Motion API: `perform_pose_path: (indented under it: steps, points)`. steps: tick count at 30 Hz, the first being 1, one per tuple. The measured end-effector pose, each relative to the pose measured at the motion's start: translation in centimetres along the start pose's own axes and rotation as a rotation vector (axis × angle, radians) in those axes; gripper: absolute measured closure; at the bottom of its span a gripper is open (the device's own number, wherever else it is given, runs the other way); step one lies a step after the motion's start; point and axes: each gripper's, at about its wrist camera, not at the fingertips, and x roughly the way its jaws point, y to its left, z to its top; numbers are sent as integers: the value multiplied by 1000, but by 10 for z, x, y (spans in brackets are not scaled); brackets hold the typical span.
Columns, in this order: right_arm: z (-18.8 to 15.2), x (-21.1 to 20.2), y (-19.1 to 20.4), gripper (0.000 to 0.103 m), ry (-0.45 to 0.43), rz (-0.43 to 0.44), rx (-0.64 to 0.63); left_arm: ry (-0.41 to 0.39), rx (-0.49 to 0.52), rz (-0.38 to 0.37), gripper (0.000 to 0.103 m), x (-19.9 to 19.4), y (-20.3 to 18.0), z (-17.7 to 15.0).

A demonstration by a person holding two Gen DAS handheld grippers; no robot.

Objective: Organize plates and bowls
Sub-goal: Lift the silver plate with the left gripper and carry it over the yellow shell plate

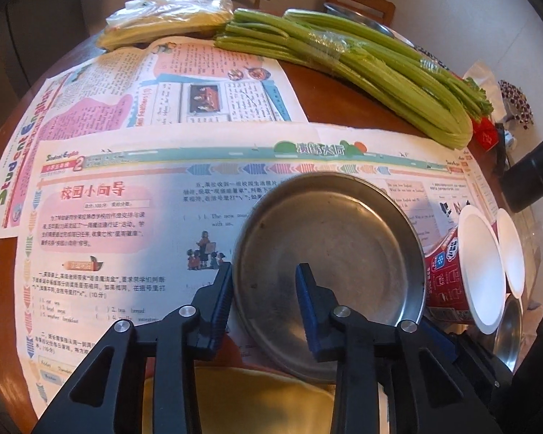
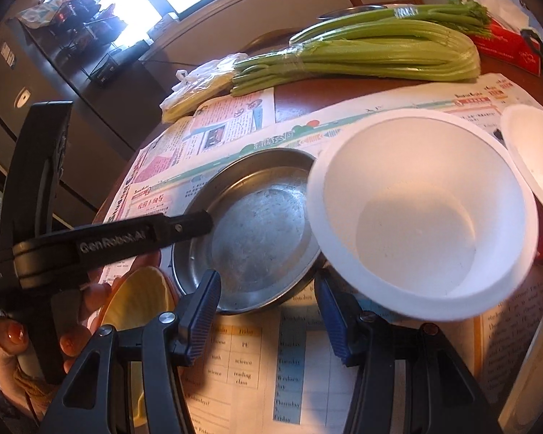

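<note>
A round steel plate (image 1: 344,246) lies on the newspaper-covered table; it also shows in the right wrist view (image 2: 257,231). My left gripper (image 1: 264,289) straddles the plate's near-left rim, one finger outside and one inside, jaws apart. A red bowl with white inside (image 1: 478,267) sits tilted at the plate's right edge; it also shows in the right wrist view (image 2: 423,224). My right gripper (image 2: 268,307) is open just before that bowl and the plate. A second white bowl (image 2: 535,152) stands to the right. A yellow dish (image 2: 141,300) lies under the left gripper.
Celery bunches (image 1: 362,68) and a plastic bag of greens (image 1: 170,14) lie at the table's far side. Another steel dish (image 1: 510,332) sits at the right near the edge. A red tissue box (image 2: 506,43) stands far right. Newspaper (image 1: 126,199) covers the table.
</note>
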Motion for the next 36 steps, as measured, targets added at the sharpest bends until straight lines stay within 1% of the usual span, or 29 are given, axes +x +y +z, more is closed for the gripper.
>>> perform_pose_path:
  steps: [2, 4, 7, 11, 16, 25, 29, 32, 36]
  points:
    - [0, 0, 1, 48, -11, -10, -3, -8, 4, 7, 68, 0, -1, 0]
    - [2, 1, 1, 48, -17, -19, 0, -19, -4, -7, 68, -2, 0, 0]
    - [4, -2, 1, 48, -34, -15, 4, -43, -8, -21, 68, -10, 2, 0]
    - [6, -9, 4, 48, -61, -3, -1, -70, 2, -6, 68, -19, -1, 0]
    - [6, -18, 9, 48, -85, 7, -14, -96, -12, -16, 68, -35, 1, -5]
    - [0, -31, 20, 48, -96, 35, -50, -140, -29, -12, 68, -63, 7, -21]
    - [-3, -39, 29, 48, -108, 44, -70, -153, -54, -28, 68, -74, 13, -30]
    - [-4, -45, 35, 48, -118, 59, -84, -175, -69, -35, 68, -87, 18, -38]
    - [-7, -53, 44, 48, -128, 76, -108, -204, -81, -26, 68, -104, 21, -48]
